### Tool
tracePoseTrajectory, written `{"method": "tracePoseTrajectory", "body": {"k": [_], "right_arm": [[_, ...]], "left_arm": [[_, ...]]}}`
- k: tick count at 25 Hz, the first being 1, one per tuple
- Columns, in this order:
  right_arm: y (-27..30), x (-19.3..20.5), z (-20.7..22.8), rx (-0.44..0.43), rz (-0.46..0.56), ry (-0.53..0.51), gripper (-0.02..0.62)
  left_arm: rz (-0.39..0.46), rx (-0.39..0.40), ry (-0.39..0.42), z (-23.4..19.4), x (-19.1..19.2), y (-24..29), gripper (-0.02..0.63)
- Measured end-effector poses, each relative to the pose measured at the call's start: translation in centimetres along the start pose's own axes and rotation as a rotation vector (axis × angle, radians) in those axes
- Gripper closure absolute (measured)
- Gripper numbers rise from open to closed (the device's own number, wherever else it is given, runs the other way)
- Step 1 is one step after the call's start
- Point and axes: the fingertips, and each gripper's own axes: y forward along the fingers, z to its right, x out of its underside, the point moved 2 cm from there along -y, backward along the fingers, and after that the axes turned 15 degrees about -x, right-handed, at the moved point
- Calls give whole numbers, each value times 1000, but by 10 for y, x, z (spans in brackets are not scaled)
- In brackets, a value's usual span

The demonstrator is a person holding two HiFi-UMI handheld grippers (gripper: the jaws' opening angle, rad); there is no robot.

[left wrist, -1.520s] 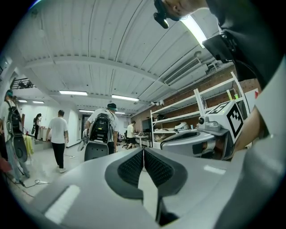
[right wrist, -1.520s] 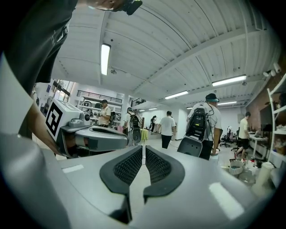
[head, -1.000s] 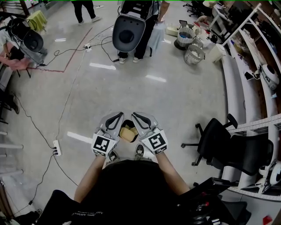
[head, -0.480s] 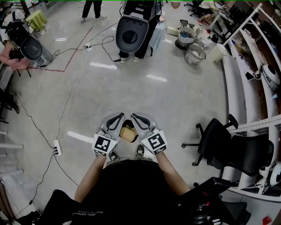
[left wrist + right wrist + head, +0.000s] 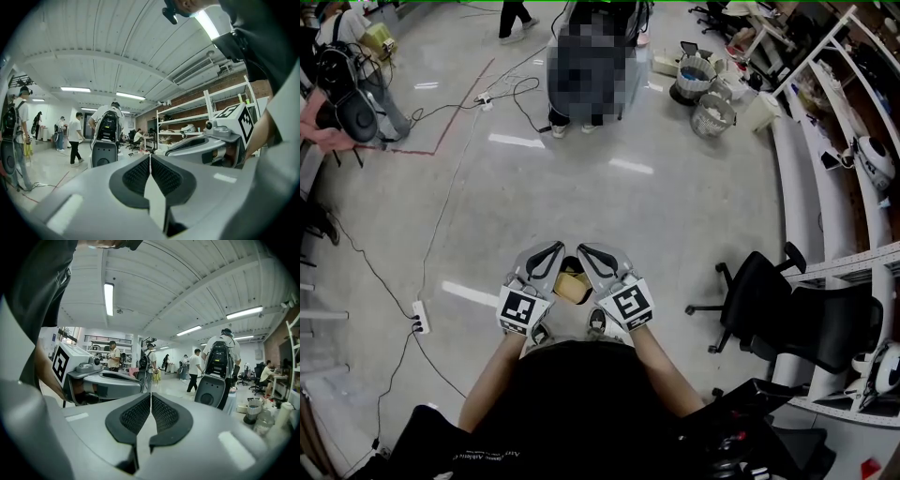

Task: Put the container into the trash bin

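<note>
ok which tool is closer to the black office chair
Right. The right tool, jaws closing with nothing between them, is on the side towards the chair. The left tool is beside it on the far side, further from the chair.

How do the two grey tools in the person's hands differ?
The left tool is shut; the right tool has its jaws closing; nothing is between either pair. In the head view the left tool slants right, the right tool left. The left cube and right cube bear different markers. Both are grey with black pads.
</note>
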Motion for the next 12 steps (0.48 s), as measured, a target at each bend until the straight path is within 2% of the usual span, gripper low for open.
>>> {"method": "tracePoseTrajectory", "body": {"k": [12], "right_arm": [[-1,0,-6,-23,-35,-23,583]], "left_arm": [[-12,4,-2,5,-1,1,603]]}}
